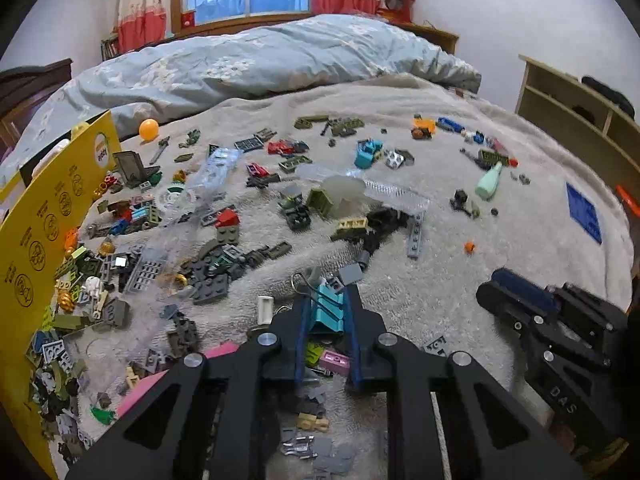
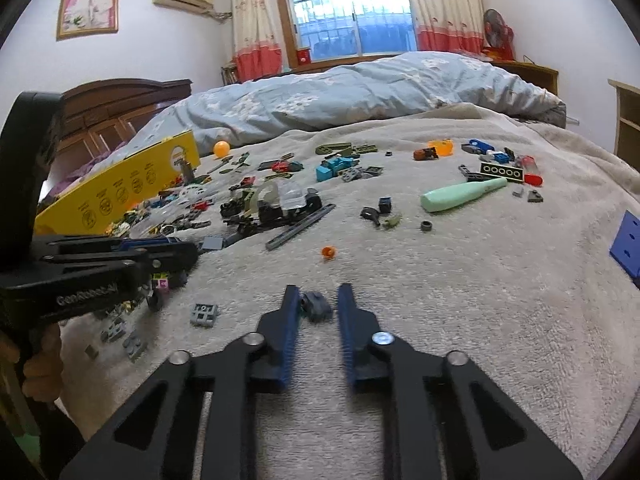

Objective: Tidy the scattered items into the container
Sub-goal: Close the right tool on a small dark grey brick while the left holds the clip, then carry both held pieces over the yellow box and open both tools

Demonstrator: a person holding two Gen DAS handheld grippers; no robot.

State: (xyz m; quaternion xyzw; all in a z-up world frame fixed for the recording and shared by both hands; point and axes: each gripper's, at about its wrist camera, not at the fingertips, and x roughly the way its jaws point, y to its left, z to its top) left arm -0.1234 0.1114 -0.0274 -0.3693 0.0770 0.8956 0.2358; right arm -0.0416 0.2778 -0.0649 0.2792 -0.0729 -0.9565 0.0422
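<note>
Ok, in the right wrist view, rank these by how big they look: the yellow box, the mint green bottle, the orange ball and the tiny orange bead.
Largest to smallest:
1. yellow box
2. mint green bottle
3. orange ball
4. tiny orange bead
The ball lies farther from the camera than the bead, yet looks bigger.

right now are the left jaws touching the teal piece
Touching. The left wrist view shows the left gripper shut, both blue pads pressed against the sides of the teal piece.

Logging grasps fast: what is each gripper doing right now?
Left gripper: shut on the teal brick.
Right gripper: small grey piece between its jaws; grip cannot be told.
</note>
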